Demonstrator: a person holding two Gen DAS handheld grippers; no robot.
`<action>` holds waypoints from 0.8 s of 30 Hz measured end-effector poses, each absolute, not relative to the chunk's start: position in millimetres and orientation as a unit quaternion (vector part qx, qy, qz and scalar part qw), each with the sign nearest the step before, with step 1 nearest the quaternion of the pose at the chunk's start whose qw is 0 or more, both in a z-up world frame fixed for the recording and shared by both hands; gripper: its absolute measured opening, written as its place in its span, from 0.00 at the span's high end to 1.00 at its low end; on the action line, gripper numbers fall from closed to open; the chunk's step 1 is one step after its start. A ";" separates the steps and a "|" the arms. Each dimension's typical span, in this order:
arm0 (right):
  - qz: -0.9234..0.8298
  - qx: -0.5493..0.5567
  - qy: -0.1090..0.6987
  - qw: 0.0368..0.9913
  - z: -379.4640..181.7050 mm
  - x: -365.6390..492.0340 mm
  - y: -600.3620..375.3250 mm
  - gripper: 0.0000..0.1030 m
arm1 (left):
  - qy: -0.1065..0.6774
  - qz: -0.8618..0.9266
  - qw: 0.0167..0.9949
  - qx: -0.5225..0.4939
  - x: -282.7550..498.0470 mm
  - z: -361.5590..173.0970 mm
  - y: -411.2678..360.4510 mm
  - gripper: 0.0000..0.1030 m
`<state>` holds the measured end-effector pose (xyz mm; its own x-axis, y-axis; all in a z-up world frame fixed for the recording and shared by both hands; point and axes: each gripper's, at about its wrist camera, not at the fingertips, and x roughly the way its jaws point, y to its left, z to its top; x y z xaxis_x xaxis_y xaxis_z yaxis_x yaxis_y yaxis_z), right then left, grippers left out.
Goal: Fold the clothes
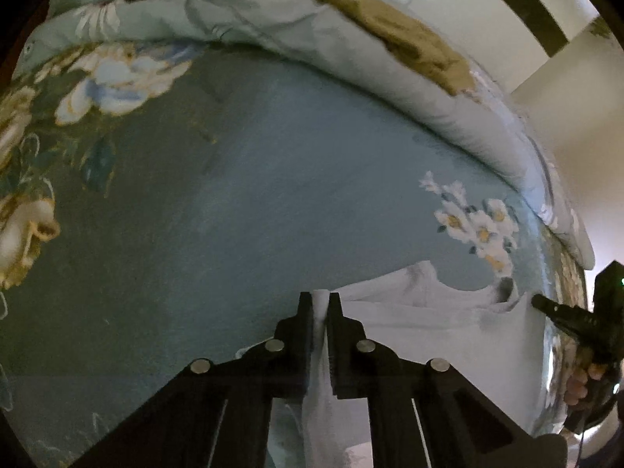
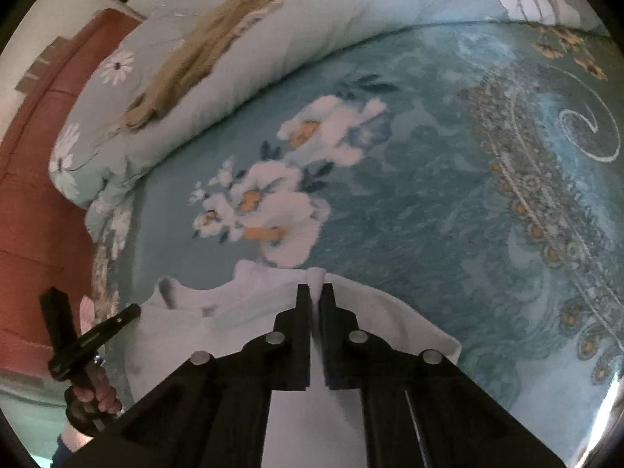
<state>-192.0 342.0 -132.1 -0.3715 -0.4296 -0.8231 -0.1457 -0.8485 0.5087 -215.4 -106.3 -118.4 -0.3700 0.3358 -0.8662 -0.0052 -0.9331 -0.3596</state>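
Observation:
A white garment (image 1: pixel 429 323) lies flat on a teal floral blanket (image 1: pixel 273 214), its neckline toward the far side. In the left wrist view my left gripper (image 1: pixel 320 297) is shut on a pinched fold of the garment's top edge at its left shoulder. My right gripper (image 1: pixel 540 302) reaches in from the right to the other shoulder corner. In the right wrist view my right gripper (image 2: pixel 316 289) is shut on the garment (image 2: pixel 241 316) at its top edge. The left gripper (image 2: pixel 132 312), held by a hand (image 2: pixel 103 394), meets the cloth at the left corner.
A rolled pale floral duvet (image 1: pixel 448 117) lies along the far side of the bed, with a tan cloth (image 1: pixel 394 35) draped over it. A red-brown panel (image 2: pixel 43 202) stands beyond the bed's left edge in the right wrist view. Blanket (image 2: pixel 429 202) stretches ahead of the garment.

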 end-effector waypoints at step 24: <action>-0.786 0.555 -0.270 0.034 -132.7 -198.0 371.0 0.77 | -0.119 0.803 0.022 -0.583 -240.8 -119.5 -117.6 0.71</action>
<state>-198.0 371.0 -132.7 -0.3806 -0.3530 -0.8547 -0.2477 -0.8516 0.4620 -240.8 -117.6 -119.5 -0.3184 0.1743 -0.9318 0.1042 -0.9706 -0.2171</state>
